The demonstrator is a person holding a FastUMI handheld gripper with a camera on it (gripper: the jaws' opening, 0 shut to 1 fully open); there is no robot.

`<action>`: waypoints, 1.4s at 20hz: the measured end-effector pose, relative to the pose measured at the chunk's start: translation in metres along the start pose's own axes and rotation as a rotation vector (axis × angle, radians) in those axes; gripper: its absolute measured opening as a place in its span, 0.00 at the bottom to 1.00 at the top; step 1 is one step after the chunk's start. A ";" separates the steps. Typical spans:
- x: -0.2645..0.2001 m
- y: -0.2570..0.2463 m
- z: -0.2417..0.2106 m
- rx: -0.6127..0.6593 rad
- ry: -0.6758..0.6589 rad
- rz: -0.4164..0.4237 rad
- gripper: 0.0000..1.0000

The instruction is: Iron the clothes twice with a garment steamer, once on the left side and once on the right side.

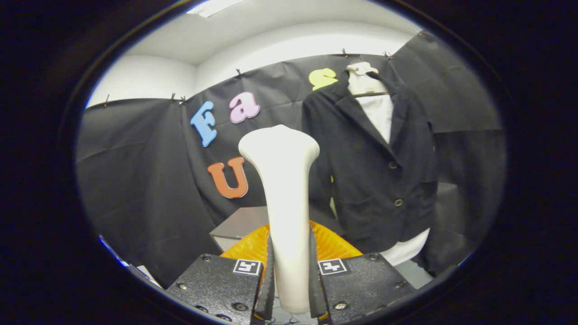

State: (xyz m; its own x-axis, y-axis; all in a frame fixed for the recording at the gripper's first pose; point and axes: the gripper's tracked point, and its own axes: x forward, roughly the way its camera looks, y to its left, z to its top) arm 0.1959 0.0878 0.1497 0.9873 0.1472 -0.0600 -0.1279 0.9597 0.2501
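Black cloth (135, 180) hangs creased across the booth, pinned along its top edge under a white wall and ceiling (280, 40). Against it, beyond the fingers and to their right, a dark buttoned jacket (375, 180) hangs on a white mannequin torso (377, 108). A grey box (239, 223) sits low by the cloth. The gripper (291, 280) points forward, its two black fingers pressed on the smooth white handle of the garment steamer (284, 194), which stands upright between them over a ribbed orange base (332, 243).
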 end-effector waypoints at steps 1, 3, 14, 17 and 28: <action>-0.008 -0.013 0.007 0.005 -0.013 -0.021 0.33; -0.019 -0.042 0.022 0.009 -0.038 -0.066 0.33; 0.022 -0.120 0.103 -0.019 -0.120 -0.158 0.33; 0.049 -0.121 0.116 -0.045 -0.130 -0.161 0.33; 0.117 -0.143 0.090 -0.116 -0.063 -0.241 0.33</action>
State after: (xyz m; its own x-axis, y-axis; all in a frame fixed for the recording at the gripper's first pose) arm 0.3386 -0.0533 0.1936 0.9940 -0.1005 -0.0433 0.1051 0.9868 0.1235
